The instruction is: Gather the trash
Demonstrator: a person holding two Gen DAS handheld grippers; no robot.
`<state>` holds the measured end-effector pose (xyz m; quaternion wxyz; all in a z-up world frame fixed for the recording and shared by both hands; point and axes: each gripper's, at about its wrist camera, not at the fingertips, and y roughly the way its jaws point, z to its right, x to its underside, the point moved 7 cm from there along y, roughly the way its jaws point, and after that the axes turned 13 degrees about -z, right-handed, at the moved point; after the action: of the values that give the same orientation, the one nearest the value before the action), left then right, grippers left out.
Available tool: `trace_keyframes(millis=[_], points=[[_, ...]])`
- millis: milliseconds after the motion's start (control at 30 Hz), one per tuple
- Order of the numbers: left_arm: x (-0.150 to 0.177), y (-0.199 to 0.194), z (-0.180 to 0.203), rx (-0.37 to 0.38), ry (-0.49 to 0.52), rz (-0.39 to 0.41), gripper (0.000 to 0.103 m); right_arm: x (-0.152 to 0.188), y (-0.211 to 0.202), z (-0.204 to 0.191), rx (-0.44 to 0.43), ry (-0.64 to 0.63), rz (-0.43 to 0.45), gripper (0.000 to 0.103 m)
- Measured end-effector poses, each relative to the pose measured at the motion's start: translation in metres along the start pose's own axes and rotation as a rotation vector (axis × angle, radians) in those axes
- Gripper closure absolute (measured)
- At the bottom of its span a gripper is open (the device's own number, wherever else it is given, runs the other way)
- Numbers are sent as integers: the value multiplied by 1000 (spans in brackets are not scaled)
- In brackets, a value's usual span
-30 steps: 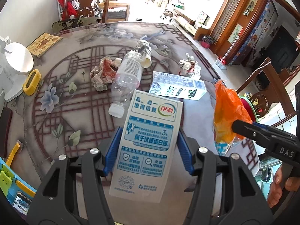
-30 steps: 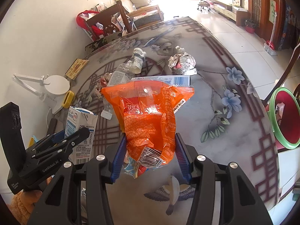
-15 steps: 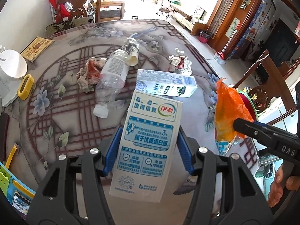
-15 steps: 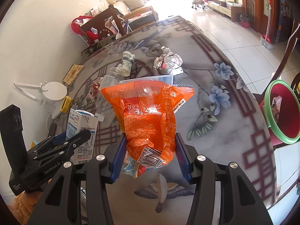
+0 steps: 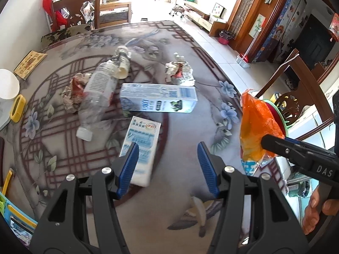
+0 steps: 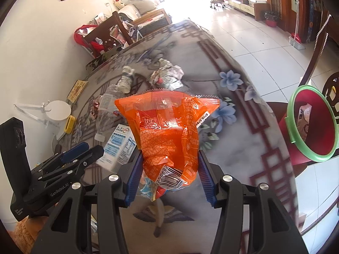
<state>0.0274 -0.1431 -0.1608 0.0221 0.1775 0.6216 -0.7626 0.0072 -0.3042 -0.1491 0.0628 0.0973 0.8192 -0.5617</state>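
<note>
My left gripper [image 5: 167,148] is open, its blue pads apart with only table between them. A blue-and-white milk carton [image 5: 144,139] shows blurred just beyond the left pad and is out of the grip. The right wrist view shows the carton [image 6: 120,148] low over the table, beside the left gripper [image 6: 93,150]. My right gripper [image 6: 170,156] is shut on a crumpled orange snack bag [image 6: 167,127]. In the left wrist view the bag [image 5: 258,122] hangs at the right. A red bin with a green rim [image 6: 291,110] stands off the table's right edge.
On the patterned table [image 5: 190,131] lie a long blue-and-white carton [image 5: 159,99], a clear plastic bottle [image 5: 97,93], a paper cup [image 5: 122,63], crumpled foil [image 5: 180,72] and a crumpled wrapper [image 5: 74,89]. A white lamp base [image 6: 59,112] and wooden chairs stand around.
The milk carton has come out of the left gripper's jaws and dropped toward the table. Both grippers have shifted right along the table, and the bin now looks nearer to the right gripper.
</note>
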Motion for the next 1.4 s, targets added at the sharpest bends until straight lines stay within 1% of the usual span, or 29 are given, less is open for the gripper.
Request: trace_keyframes(millis=[133, 200, 233, 267, 333, 400, 500, 567, 633, 767, 800, 833, 867, 1033, 1200, 1400], points=[[-4, 4, 18, -3, 8, 0, 48, -2, -8, 19, -2, 6, 1, 54], [-5, 5, 24, -20, 22, 5, 48, -3, -12, 27, -2, 6, 3, 54], [-5, 6, 23, -40, 28, 11, 48, -4, -14, 31, -2, 6, 5, 54], [-4, 8, 20, -65, 30, 13, 47, -5, -16, 34, -2, 5, 6, 54], [0, 18, 3, -120, 2, -7, 33, -7, -18, 42, -2, 5, 5, 54], [6, 33, -24, -162, -55, -47, 32, -7, -20, 48, -4, 3, 0, 54], [12, 58, -51, -191, -101, -124, 32, -8, -19, 53, -8, 2, -6, 54], [13, 71, -57, -213, -90, -149, 28, -8, -18, 55, -12, 3, -10, 54], [13, 83, -58, -238, -71, -173, 27, -8, -17, 57, -13, 4, -14, 54], [9, 104, -56, -230, -43, -207, 27, -8, -15, 58, -17, 9, -21, 54], [8, 108, -56, -232, -46, -218, 34, -8, -15, 57, -16, 9, -21, 54], [7, 108, -56, -228, -51, -218, 46, -8, -16, 57, -15, 8, -20, 54], [6, 106, -55, -214, -57, -211, 48, -8, -16, 57, -16, 9, -19, 54], [-7, 72, -29, -169, -35, -117, 51, -10, -15, 60, -22, 27, -10, 54], [-21, 35, 9, -85, -7, -37, 51, -11, -14, 56, -31, 15, -14, 54], [-33, 12, 56, -20, 43, 11, 50, -15, -14, 54, -39, -3, -16, 54]])
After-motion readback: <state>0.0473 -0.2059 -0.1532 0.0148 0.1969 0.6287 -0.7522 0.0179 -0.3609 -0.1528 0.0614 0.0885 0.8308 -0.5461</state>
